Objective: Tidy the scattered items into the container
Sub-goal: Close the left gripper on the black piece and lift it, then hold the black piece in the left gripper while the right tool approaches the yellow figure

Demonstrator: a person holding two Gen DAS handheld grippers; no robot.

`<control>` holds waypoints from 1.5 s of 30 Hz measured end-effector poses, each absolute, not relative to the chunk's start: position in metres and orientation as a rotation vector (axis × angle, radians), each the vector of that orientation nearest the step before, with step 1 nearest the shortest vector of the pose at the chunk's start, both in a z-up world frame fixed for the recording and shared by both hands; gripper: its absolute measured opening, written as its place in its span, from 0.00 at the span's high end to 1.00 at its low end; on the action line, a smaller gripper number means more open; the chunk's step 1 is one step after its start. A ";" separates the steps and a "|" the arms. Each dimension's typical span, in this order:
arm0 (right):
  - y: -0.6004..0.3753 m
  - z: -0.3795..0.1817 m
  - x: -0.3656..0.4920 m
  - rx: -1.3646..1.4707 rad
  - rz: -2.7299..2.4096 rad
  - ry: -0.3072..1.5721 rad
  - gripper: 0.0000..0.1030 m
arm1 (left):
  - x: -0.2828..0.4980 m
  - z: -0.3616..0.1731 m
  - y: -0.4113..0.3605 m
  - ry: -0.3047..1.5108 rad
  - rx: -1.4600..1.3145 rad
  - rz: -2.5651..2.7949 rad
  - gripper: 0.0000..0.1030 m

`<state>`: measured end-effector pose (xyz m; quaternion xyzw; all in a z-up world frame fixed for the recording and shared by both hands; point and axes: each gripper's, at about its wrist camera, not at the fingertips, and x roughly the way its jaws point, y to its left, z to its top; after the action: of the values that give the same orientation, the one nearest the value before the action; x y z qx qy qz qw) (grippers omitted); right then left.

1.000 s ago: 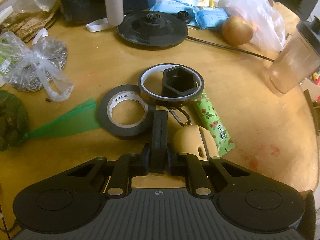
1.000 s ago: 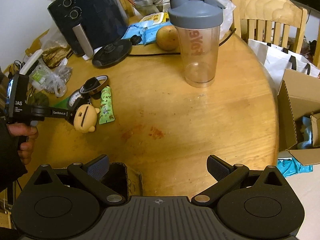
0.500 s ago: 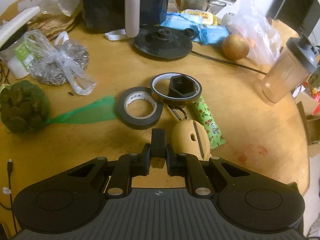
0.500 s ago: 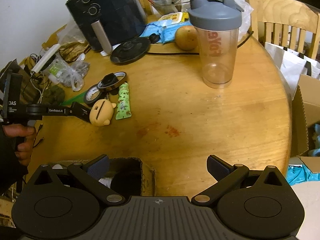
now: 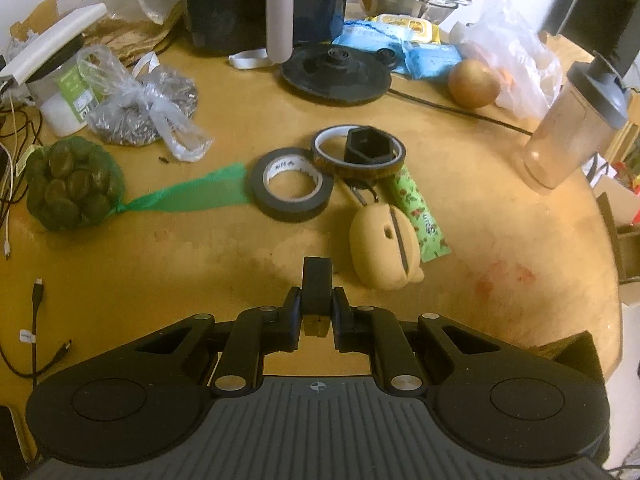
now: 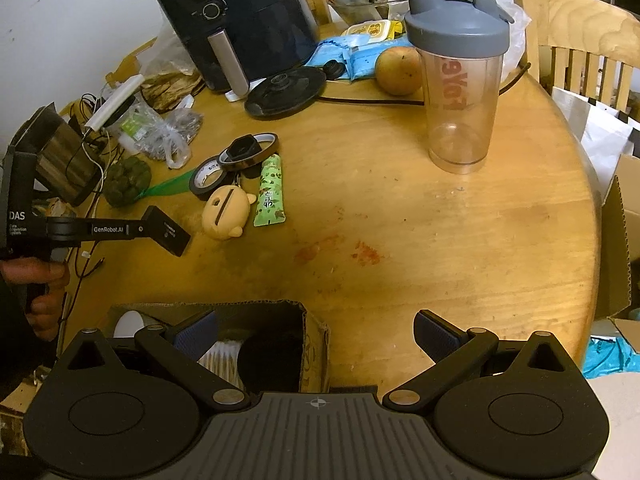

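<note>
The left gripper (image 5: 317, 280), its fingers pressed together and empty, hovers just short of the tan toy (image 5: 384, 252) lying on the table (image 5: 500, 220), while the right gripper (image 6: 316, 334) gapes wide over the cardboard box (image 6: 312, 332).

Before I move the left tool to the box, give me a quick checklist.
1. Left tool shut on the black block: ok.
2. Cardboard box open on top: ok, some things already lie inside.
3. Room inside for the block: cannot tell.
4. Right tool clear of the opening: not ok, it hangs open and empty over the box.
5. Table tidied: not ok, the black tape roll, yellow toy and green packet lie out.
</note>
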<state>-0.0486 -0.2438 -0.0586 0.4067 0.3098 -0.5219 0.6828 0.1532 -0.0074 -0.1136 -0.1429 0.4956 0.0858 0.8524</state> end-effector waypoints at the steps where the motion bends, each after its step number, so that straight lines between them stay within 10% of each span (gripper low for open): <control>1: -0.243 -0.059 -0.049 0.914 -1.170 0.694 0.00 | 0.153 -0.116 -0.008 1.044 -0.301 0.184 0.85; 45: -0.255 -0.056 -0.040 0.870 -1.103 0.724 0.00 | 0.114 -0.074 -0.006 0.945 -0.396 0.299 0.85</control>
<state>-0.0399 -0.2553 -0.0557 0.3913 0.3257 -0.4958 0.7036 0.1138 -0.0063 -0.0737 -0.1888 0.4506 0.1423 0.8609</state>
